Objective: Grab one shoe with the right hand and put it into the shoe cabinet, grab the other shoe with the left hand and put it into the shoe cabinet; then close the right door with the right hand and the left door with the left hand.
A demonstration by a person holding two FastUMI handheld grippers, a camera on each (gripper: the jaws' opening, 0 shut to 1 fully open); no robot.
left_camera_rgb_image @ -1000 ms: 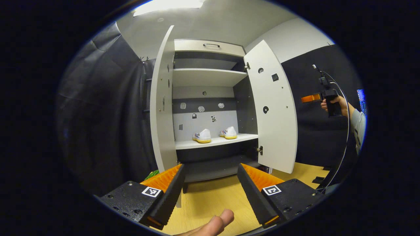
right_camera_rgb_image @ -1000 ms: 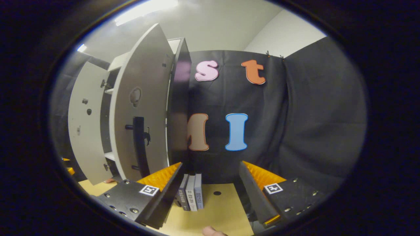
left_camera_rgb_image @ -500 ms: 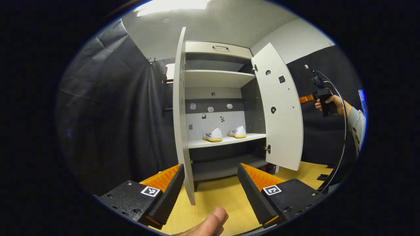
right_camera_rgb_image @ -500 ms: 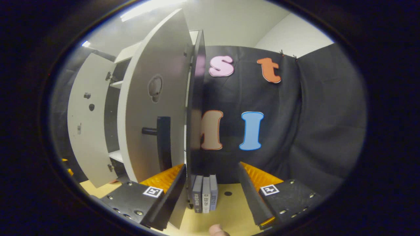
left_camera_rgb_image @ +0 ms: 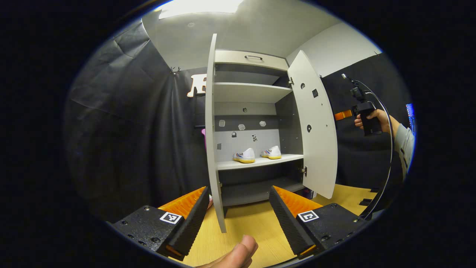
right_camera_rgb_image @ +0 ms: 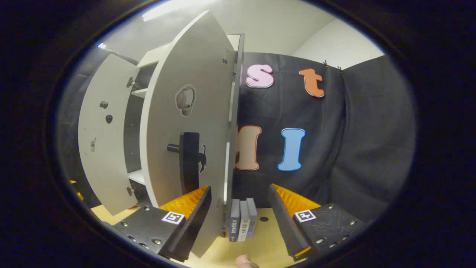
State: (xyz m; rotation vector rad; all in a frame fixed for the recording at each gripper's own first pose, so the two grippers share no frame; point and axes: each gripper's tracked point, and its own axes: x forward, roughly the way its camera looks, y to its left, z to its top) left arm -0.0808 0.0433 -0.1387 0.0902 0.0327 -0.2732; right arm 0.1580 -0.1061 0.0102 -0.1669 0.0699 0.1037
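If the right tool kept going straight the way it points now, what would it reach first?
Probably the right door: its free edge already sits between the open right tool's fingers. The books stand farther on; depth is uncertain.

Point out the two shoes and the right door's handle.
Left shoe (left_camera_rgb_image: 244,155): left gripper view, on its side.
Right shoe (left_camera_rgb_image: 271,152): left gripper view, on its upper.
Right door's handle (right_camera_rgb_image: 189,160): right gripper view, on the upright black bar.
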